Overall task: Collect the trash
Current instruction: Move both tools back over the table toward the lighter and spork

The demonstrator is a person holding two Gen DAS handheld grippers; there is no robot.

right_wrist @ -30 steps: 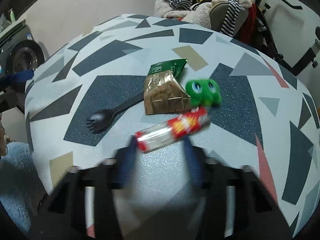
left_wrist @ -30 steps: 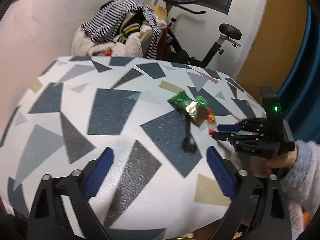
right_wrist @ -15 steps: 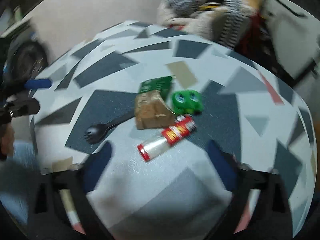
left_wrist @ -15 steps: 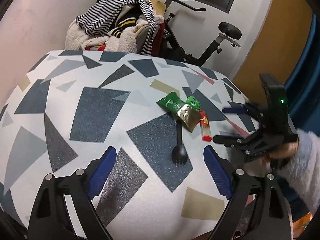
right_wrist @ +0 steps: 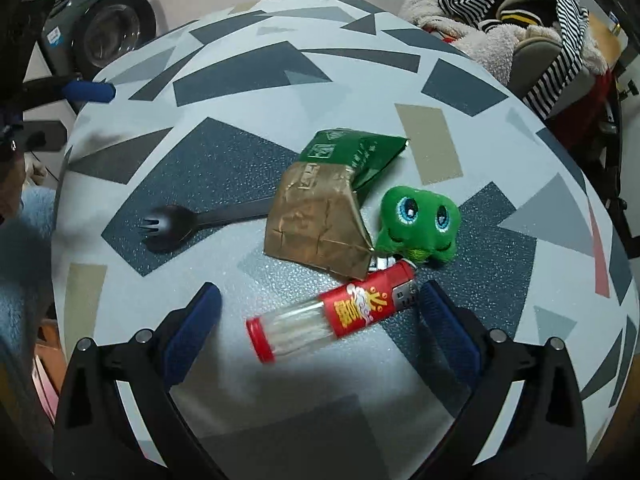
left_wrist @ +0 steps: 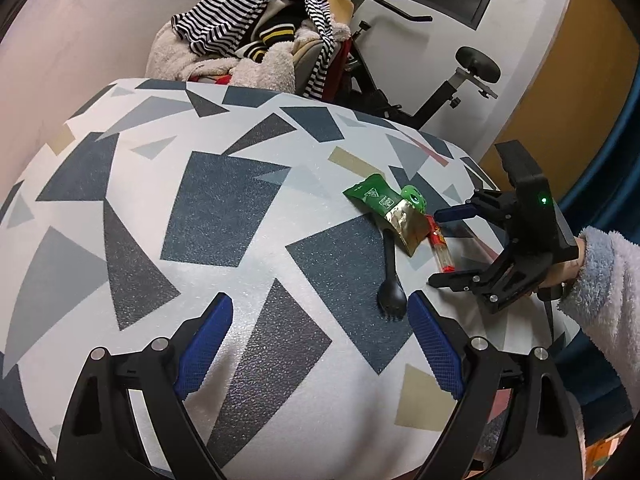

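The table (right_wrist: 248, 56) fills both views, and the trash sits right of centre on it in the left wrist view and at centre in the right wrist view: a wrapper (right_wrist: 332, 204), green outside and gold inside, lies over the handle of a black spork (right_wrist: 180, 222), with a green plush frog (right_wrist: 420, 226) touching its right edge and a red lighter (right_wrist: 336, 316) just below. The main risk is judged to be sorting: the frog and lighter crowd the wrapper, so a wide closing could take them along or knock the lighter toward the table edge. The flat foil may also slip from the pads, and lifting it could drag the spork. The right gripper (right_wrist: 318, 320) stands wide open with the lighter lying loose between its jaws, no pad pressing on it. The left gripper (left_wrist: 320, 338) is open and empty, low in its frame, the spork's head just inside its right finger. Against the earlier frame, the right jaws have just been opening: then they were nearly closed about the lighter, now it rests on the table. The left view has shifted slightly closer to the table.
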